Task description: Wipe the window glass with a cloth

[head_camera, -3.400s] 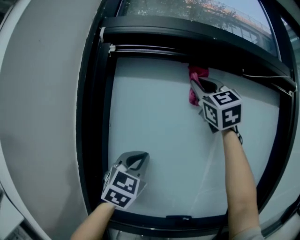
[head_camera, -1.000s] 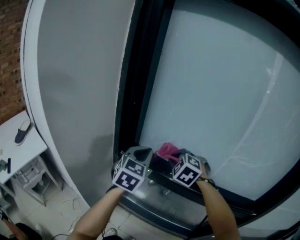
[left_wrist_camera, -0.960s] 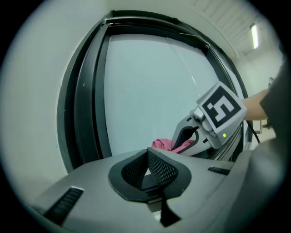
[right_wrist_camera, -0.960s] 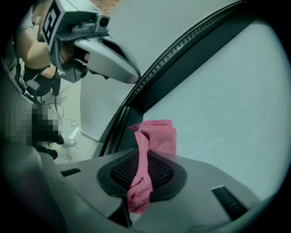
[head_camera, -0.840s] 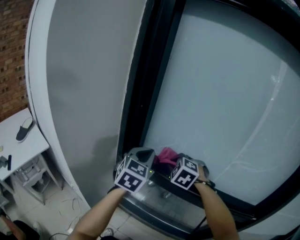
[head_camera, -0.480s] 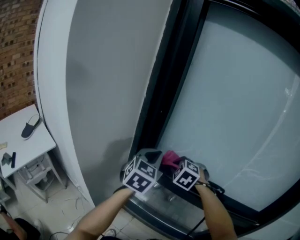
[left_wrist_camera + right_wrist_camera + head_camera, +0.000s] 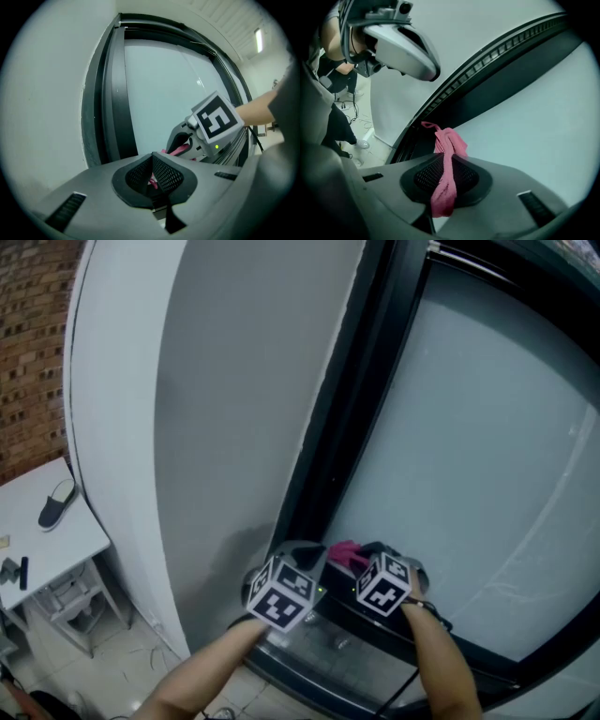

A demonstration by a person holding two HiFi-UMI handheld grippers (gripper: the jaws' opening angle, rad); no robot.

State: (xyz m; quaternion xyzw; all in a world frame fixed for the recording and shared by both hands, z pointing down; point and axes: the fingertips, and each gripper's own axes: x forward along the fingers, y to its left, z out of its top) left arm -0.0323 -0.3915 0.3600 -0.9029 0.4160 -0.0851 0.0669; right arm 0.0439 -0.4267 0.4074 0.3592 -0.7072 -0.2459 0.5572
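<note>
While by glass (image 7: pixel 525 126), cloth (image 7: pixel 449 143) in right tool (image 7: pixel 446 174).

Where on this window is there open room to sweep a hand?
Crowded only at the lower left corner, where the left gripper, the right gripper and its pink cloth bunch together. Above and right of them the glass pane is bare, from the black frame to the picture's right edge.

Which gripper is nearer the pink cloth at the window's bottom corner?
Right. The right gripper is clamped on the pink cloth; the left gripper sits just beside it to the left, jaws together.
</note>
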